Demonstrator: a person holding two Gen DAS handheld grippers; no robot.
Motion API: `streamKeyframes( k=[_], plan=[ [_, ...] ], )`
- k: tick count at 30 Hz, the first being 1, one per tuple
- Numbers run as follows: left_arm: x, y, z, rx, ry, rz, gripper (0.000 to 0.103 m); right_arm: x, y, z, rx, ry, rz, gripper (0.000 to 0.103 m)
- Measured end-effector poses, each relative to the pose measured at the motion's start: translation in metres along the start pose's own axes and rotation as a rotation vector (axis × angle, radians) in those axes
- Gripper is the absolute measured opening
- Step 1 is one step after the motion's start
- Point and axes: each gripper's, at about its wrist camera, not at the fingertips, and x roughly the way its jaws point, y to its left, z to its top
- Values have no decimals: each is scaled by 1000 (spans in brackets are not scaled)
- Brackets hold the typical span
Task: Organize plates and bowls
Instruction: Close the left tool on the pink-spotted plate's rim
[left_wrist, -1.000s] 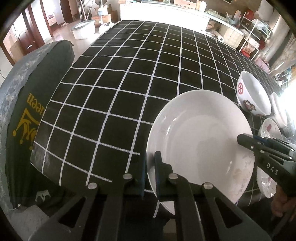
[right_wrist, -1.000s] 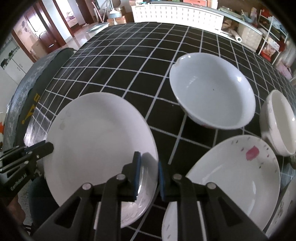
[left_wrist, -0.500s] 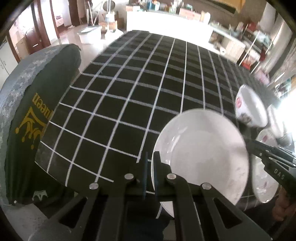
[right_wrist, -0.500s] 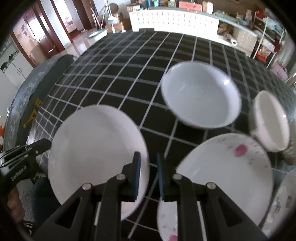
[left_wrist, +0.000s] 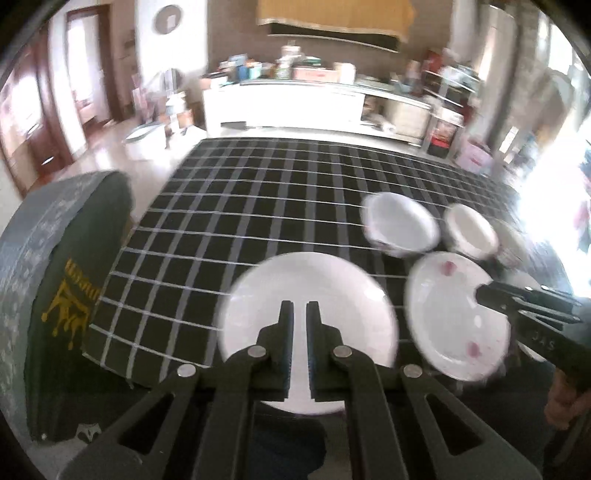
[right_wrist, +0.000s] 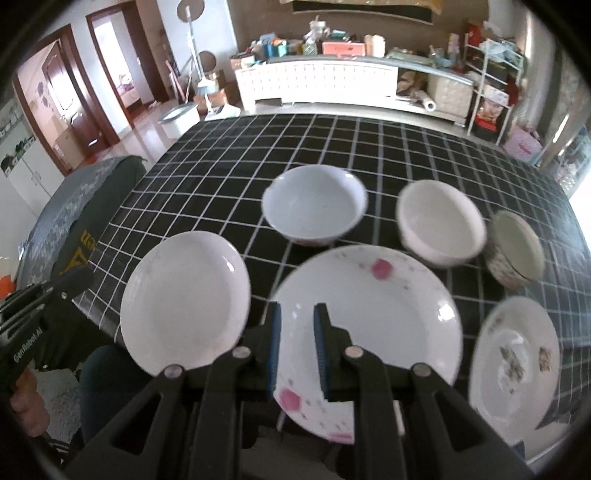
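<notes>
A plain white plate (left_wrist: 332, 288) (right_wrist: 184, 295) lies at the near left edge of the black checked table (right_wrist: 369, 147), overhanging it a little. My left gripper (left_wrist: 299, 304) hovers above this plate, shut, with nothing between its fingers; in the right wrist view the left gripper (right_wrist: 74, 280) sits left of the plate, apart from it. A larger plate with pink flowers (right_wrist: 369, 314) (left_wrist: 443, 306) lies to the right. My right gripper (right_wrist: 297, 308) hangs over its near left part, jaws a narrow gap apart and empty. Behind stand a wide white bowl (right_wrist: 314, 203) and a smaller white bowl (right_wrist: 439, 221).
A small patterned bowl (right_wrist: 515, 247) and a plate with flower prints (right_wrist: 513, 362) sit at the right. A chair back with a dark green cover (left_wrist: 66, 277) stands against the table's left side. The far half of the table shows only cloth.
Both grippers have risen and drawn back, so more of the table shows. The left gripper, which was on the plain plate's near rim, is now off it and above it.
</notes>
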Motion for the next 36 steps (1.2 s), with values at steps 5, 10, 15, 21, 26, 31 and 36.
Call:
streamKeyframes(
  k=[5,10,15,21,26,31,36],
  plan=[
    [-4,-45,-8,62,30,-109,5,-24,-29,-18,66,-27,-22,21],
    [-1,-75,-11,88,34,-202,5,-36,-54,-33,117,-48,-34,21],
    [20,-88,-11,100,99,-232,5,-33,-74,-40,163,-51,-53,21],
    [48,-96,-12,97,157,-230,5,-17,-99,-47,200,-21,-53,21],
    [75,-96,-11,97,208,-207,5,1,-111,-48,219,13,-55,21],
    [99,-93,-12,89,245,-191,5,13,-121,-44,230,22,-50,21],
    [113,-96,-12,100,267,-197,5,23,-127,-41,236,39,-46,22]
  ],
)
